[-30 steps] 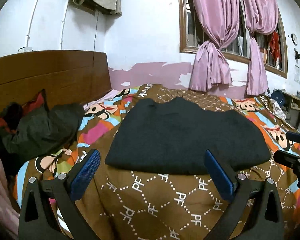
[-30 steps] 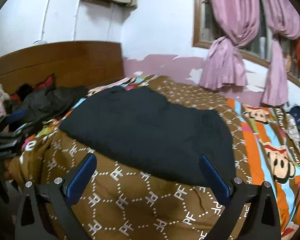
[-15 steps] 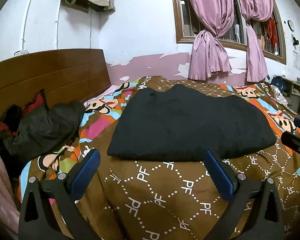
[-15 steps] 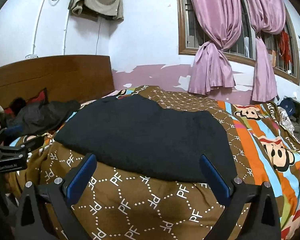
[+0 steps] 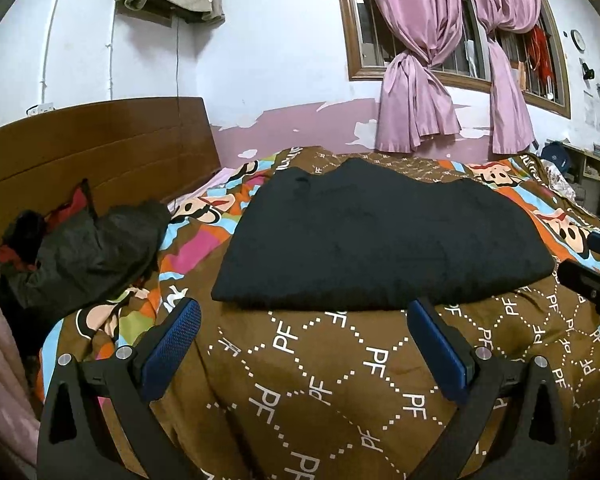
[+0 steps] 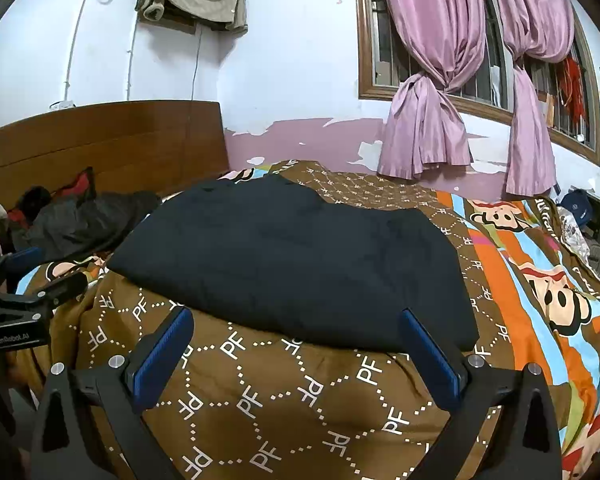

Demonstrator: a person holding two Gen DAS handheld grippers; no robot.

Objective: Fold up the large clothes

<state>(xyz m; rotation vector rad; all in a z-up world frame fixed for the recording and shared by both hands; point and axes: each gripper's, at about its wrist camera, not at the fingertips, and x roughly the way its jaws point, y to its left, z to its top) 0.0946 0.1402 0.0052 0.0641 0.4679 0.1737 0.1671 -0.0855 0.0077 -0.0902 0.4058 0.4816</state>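
**Black garment folded on the bed, both grippers empty**

I see the black garment (image 5: 376, 236) lying folded into a broad, flat rectangle on the bedspread (image 5: 340, 380), toward the middle of the bed. Its near edge is a thick, rounded fold; the far edge rises to a soft peak in the middle. The fabric looks dull and slightly fuzzy, with no print I can make out. From the right wrist view the same garment (image 6: 300, 256) sits just beyond my fingers, its near right corner close to the right finger's tip.

My left gripper (image 5: 303, 344) is spread wide, holding nothing, hovering over the brown part of the bedspread in front of the garment. My right gripper (image 6: 297, 354) is spread wide too, also empty. The left gripper's side shows at the left edge of the right wrist view, with small white lettering I read as "GenRobot.AI".

The bedspread repeats white "PF" letters inside dotted diamond shapes, and its colourful bands carry cartoon monkey faces (image 6: 556, 300). A dark jacket (image 5: 88, 252) is heaped near the wooden headboard (image 5: 100, 148)
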